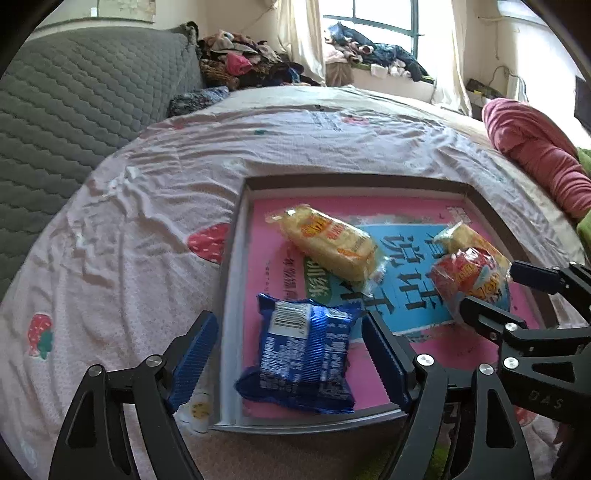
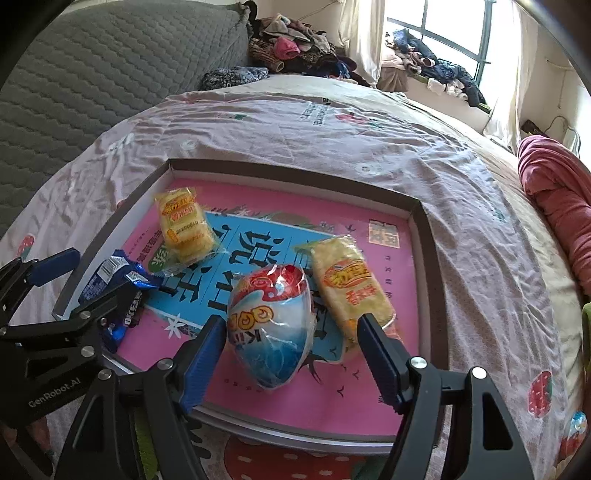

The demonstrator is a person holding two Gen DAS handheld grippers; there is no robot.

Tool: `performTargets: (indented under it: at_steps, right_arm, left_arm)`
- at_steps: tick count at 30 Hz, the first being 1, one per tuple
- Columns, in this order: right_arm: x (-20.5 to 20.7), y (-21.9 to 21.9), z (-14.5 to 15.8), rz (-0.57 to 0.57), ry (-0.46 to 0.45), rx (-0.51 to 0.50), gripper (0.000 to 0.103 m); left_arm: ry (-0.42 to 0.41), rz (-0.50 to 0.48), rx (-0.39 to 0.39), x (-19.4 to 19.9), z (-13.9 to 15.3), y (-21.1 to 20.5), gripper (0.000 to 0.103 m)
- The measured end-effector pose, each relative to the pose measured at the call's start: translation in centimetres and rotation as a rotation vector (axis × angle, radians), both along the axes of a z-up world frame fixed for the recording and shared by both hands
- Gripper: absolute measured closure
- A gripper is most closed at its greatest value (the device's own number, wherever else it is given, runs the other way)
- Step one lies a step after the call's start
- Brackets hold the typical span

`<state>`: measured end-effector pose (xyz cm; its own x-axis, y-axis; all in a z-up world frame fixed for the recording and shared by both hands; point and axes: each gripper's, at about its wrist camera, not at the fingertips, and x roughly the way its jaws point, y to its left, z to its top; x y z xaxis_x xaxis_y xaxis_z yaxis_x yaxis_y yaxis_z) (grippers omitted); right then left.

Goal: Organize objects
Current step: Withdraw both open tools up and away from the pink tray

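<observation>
The left gripper [image 1: 290,358] stands wide open with its blue pads on either side of the blue cookie packet [image 1: 303,354], not touching it. The right gripper [image 2: 291,354] is also spread wide, straddling the near end of the egg-shaped treat [image 2: 271,326] without gripping.

Both hover at the near edge of a shallow tray [image 1: 236,258], which lies on the bedsheet [image 1: 147,206] and has a pink and blue printed floor. Four snacks lie in it. The cookie packet sits in the tray's near left corner, its long axis running from the near rim toward the far rim, barcode end farthest. The egg-shaped treat lies near the middle of the near rim, long axis also near to far, red end farthest. Just to its right, touching or nearly so, a yellow cracker pack [image 2: 349,288] lies lengthwise, angled slightly leftward at its far end. A second yellow cracker pack [image 2: 184,229] rests toward the tray's far left, well apart from the others.

The right wrist view shows the cookie packet's logo side edge and both cracker packs in full; the left wrist view shows the barcode, with the right-hand cracker pack mostly hidden behind the egg.

Beyond the tray are a grey quilted headboard [image 1: 74,103], heaped clothes [image 1: 240,62] and a window [image 1: 369,18].
</observation>
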<state>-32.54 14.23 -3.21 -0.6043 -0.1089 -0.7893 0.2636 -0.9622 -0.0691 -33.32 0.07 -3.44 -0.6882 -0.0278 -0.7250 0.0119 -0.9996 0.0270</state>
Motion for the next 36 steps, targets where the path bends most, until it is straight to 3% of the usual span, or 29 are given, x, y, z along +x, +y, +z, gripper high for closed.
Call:
performTargets:
  at_steps: [20, 25, 31, 36]
  right_arm:
    - [3.0, 0.3, 2.5, -0.03, 0.008, -0.024, 0.017]
    - [5.2, 0.8, 4.0, -0.044, 0.019, -0.045, 0.008]
    - [8.9, 2.0, 5.3, -0.066, 0.012, -0.05, 0.008]
    - [12.1, 2.7, 8.7, -0.062, 0.041, -0.107, 0.006]
  left_arm:
    - [0.044, 0.043, 0.054, 1.0, 2.8, -2.5, 0.019]
    - [0.073, 0.07, 0.056, 3.2, 4.5, -2.5, 0.016]
    - [0.067, 0.054, 0.061, 6.7, 6.2, -1.7, 0.015]
    - [0.074, 0.033, 0.064, 10.5, 8.1, -0.6, 0.01]
